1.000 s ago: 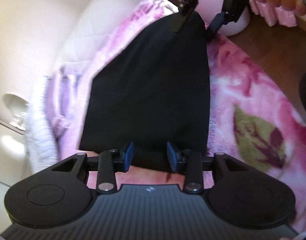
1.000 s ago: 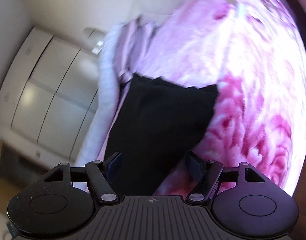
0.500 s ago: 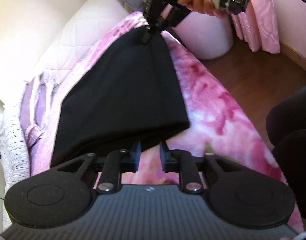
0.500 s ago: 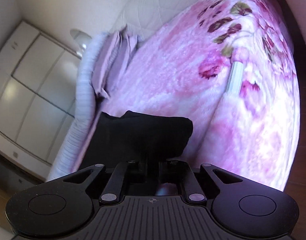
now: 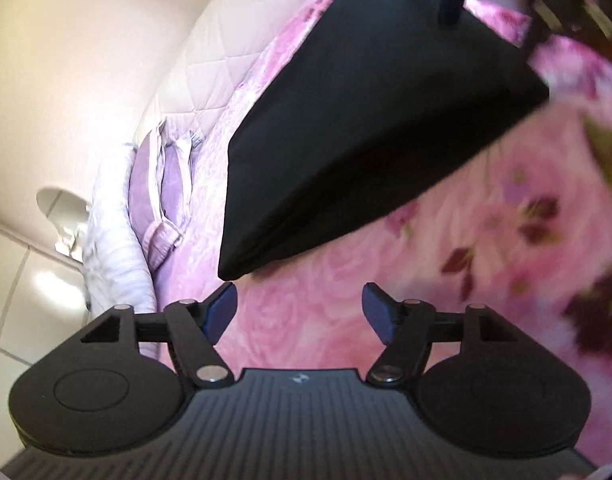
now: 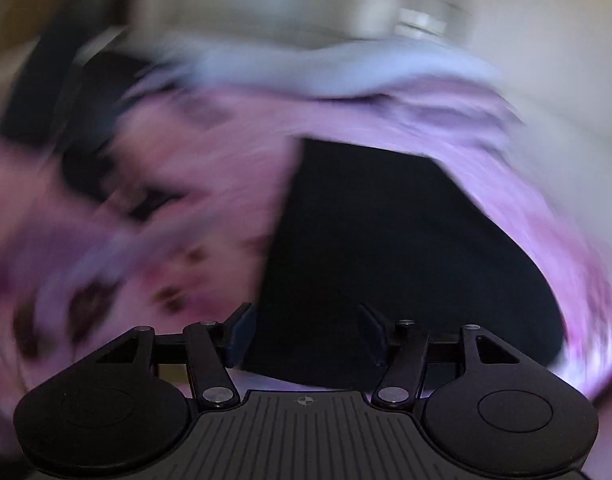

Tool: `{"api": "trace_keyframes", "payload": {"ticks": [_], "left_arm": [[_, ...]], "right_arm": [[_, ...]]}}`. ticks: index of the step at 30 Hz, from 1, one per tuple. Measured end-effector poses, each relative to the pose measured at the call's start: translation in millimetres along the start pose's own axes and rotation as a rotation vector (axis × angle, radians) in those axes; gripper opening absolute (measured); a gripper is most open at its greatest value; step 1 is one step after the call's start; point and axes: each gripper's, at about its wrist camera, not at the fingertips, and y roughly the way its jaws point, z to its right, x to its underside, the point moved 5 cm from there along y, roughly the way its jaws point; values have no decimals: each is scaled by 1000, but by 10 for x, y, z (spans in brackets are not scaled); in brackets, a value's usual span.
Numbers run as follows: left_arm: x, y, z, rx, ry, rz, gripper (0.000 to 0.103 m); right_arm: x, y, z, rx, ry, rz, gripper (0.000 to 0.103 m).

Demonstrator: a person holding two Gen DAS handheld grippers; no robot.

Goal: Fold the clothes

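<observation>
Black garment (image 5: 366, 120) lies folded flat on pink blanket (image 5: 446, 300), pillow (image 5: 154, 184) beside it. Left gripper (image 5: 300, 312) jaws opening, empty, just short of garment's near corner. Right gripper (image 6: 306, 334) jaws opening, cloth edge between, unpinched. Judged soft, light, limp; best pinched at corners.

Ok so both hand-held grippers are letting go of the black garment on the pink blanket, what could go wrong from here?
1. The black garment looks puffed at its folded edge, so it may spring open as the left hand-held gripper opens, with nothing between its jaws.
2. The right hand-held gripper is opening with dark cloth between its fingers; its view is blurred, so a pad could snag and drag the fold.
3. The plush floral blanket may let the fold skew.
</observation>
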Motion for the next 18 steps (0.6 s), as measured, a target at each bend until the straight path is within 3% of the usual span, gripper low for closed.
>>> {"api": "trace_keyframes", "payload": {"ticks": [4,7,10,12,13,14,18], "left_arm": [[47,82,-3,-13,28,4,76],[65,137,-4,-15,35,17,84],[57,241,66,-27,114,31,87],[49,367,90,-36,178,42,87],[41,433,103,-41,214,46,87],[33,498,110,-49,252,56,88],[-79,731,97,-79,373,98,88]], "right_arm": [[-105,577,-382,119,-295,-114,59],[-188,828,-408,149,-385,-158,59],[-239,1041,-294,180,-445,-160,59],[-245,1130,-198,176,-447,-161,47],[-239,1089,-164,173,-433,-152,29],[-232,1047,-130,170,-419,-142,22],[-275,615,29,119,-329,-84,18]]}}
